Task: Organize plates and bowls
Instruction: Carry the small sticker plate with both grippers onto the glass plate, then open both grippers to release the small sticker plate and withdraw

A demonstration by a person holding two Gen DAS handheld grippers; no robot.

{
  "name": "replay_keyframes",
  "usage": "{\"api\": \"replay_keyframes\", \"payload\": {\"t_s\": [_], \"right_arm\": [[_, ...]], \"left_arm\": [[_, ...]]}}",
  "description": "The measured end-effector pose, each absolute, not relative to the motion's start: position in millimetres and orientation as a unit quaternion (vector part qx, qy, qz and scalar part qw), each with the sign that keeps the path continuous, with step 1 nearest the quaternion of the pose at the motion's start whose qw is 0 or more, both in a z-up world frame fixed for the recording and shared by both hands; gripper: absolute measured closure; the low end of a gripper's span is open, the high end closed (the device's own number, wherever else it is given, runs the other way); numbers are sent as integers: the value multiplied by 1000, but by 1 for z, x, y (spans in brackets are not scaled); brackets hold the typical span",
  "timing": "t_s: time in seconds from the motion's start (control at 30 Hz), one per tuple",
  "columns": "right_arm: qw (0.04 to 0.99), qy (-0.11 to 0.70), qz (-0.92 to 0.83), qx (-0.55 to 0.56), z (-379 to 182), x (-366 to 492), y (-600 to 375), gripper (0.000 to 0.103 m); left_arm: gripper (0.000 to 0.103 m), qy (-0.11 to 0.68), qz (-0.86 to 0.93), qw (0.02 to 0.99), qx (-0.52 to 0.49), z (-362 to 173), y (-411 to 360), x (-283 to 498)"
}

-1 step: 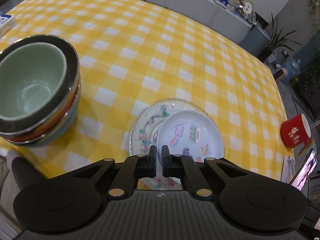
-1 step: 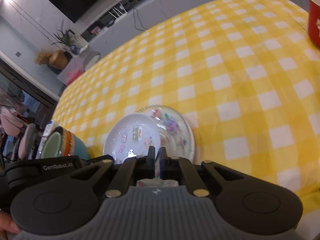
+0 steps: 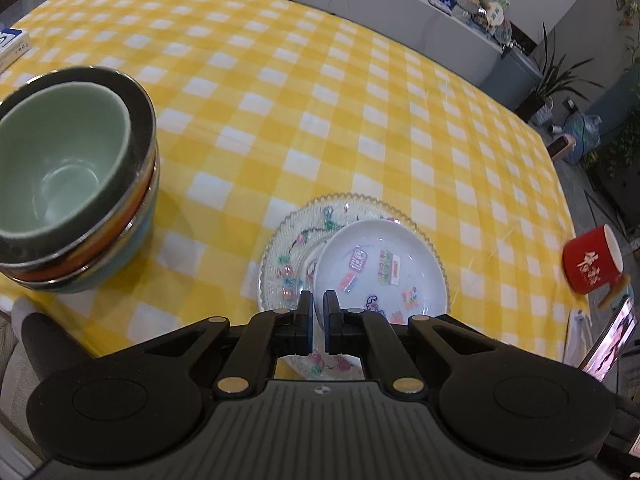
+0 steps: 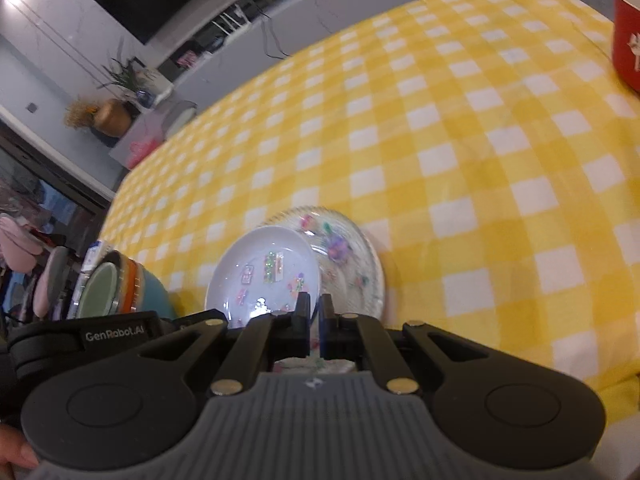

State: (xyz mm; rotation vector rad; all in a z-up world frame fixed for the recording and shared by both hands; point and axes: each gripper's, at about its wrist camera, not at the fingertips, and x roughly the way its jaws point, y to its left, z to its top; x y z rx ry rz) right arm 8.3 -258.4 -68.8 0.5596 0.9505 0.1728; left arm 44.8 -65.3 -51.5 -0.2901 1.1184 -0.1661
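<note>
A small white plate (image 3: 380, 268) with cartoon stickers rests on a larger clear glass plate (image 3: 298, 240) with a scalloped rim, near the table's front edge. Both show in the right wrist view, white plate (image 4: 264, 276) and glass plate (image 4: 348, 260). My left gripper (image 3: 318, 312) is shut at the plates' near rim; whether it pinches the white plate's edge I cannot tell. My right gripper (image 4: 315, 312) is shut at the near rim too, and its grip is likewise unclear. A stack of bowls (image 3: 76, 184), pale green one on top, stands to the left (image 4: 120, 288).
A red mug (image 3: 592, 260) stands at the table's right edge, also at the far right in the right wrist view (image 4: 628, 36). The yellow checked tablecloth (image 3: 320, 100) covers the table. A phone screen (image 3: 612, 340) lies at the right edge. A cabinet with clutter is behind.
</note>
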Motion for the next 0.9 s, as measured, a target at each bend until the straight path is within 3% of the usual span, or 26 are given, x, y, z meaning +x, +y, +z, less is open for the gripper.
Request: {"api": "replay_keyframes", "payload": {"t_s": [0.73,0.9], "right_arm": [[842,474,67,247,-77,22,-251,102],[840,476,62,252,-77,22,-251,97]], "left_arm": [[98,526,-85,839,-113,-66,-69,51],[94,528,-89,838,-105,-66,-72,50]]}}
